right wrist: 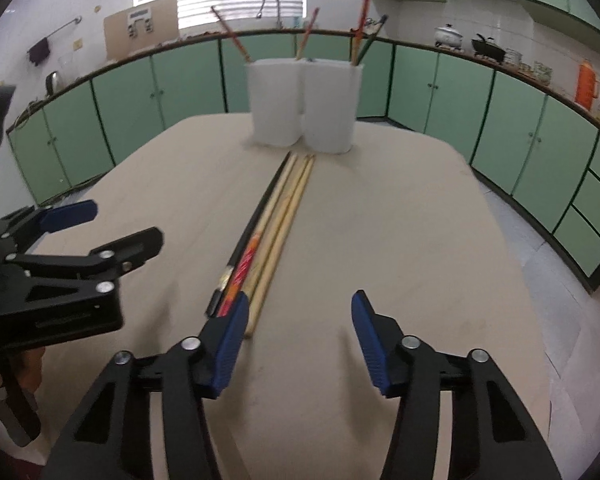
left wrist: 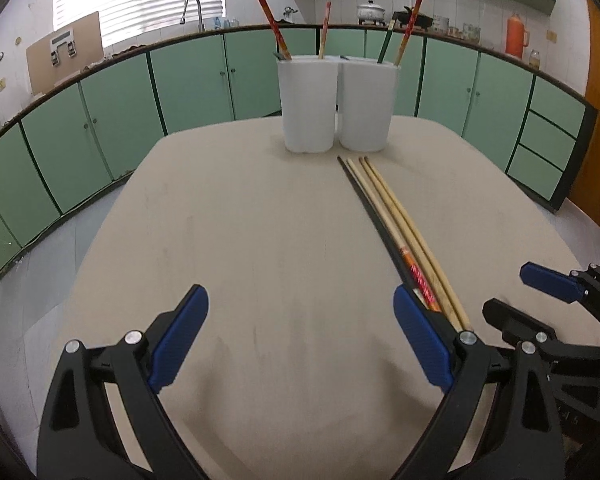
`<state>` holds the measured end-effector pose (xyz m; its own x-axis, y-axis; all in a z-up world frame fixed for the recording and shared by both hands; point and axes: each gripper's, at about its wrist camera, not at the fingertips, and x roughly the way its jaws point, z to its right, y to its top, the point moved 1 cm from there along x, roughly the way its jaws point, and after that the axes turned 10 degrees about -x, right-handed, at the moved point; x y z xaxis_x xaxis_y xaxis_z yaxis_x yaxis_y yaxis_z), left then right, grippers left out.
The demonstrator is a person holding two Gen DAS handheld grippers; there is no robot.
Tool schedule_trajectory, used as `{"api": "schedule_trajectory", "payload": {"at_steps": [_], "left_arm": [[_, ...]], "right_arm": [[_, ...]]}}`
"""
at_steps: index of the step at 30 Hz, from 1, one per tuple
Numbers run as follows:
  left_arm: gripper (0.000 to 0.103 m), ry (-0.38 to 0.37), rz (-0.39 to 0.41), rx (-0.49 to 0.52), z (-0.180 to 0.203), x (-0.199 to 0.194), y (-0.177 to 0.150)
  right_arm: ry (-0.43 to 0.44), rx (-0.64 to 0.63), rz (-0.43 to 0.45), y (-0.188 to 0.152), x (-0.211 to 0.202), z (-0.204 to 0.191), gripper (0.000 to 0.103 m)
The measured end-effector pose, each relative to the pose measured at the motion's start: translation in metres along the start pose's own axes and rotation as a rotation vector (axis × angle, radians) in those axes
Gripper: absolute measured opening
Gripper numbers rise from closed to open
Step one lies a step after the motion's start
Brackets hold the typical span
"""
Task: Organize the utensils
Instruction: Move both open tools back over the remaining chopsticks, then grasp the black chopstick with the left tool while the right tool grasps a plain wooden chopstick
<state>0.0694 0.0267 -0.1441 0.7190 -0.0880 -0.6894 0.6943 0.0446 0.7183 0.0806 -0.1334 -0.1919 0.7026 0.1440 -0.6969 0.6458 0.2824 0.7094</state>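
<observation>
Several chopsticks (left wrist: 396, 224) lie side by side on the beige table (left wrist: 240, 240), pointing at two white holder cups (left wrist: 336, 104) at the far edge. Each cup holds a few upright chopsticks (left wrist: 272, 24). My left gripper (left wrist: 300, 320) is open and empty, its right finger beside the near ends of the loose chopsticks. My right gripper (right wrist: 298, 322) is open and empty; its left finger touches or nearly touches the near ends of the chopsticks (right wrist: 284, 216). The cups (right wrist: 304, 104) also show in the right wrist view.
The right gripper (left wrist: 548, 304) shows at the right in the left wrist view; the left gripper (right wrist: 80, 236) shows at the left in the right wrist view. Green cabinets (left wrist: 188, 80) with a sink and pots ring the table (right wrist: 400, 240).
</observation>
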Motion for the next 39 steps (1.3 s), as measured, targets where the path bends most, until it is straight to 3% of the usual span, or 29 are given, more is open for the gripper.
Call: {"api": "schedule_trajectory", "payload": {"at_steps": [6,18,30,39], "left_arm": [[0.091,0.004,-0.024,0.010,-0.001,0.002,-0.007],[0.091,-0.013,-0.037,0.014,0.001,0.004,-0.008],[0.089,-0.104,-0.110,0.064,0.027,0.011,-0.019],[0.089,-0.075,-0.146,0.077,0.033,0.023,-0.023]], "right_arm": [[0.017,-0.017,-0.037,-0.006,0.007,-0.009,0.041],[0.000,0.003,-0.060,-0.009,0.013,-0.002,0.040],[0.009,0.051,-0.059,-0.012,0.014,0.015,0.040],[0.012,0.073,-0.052,-0.016,0.014,0.025,0.039]]}}
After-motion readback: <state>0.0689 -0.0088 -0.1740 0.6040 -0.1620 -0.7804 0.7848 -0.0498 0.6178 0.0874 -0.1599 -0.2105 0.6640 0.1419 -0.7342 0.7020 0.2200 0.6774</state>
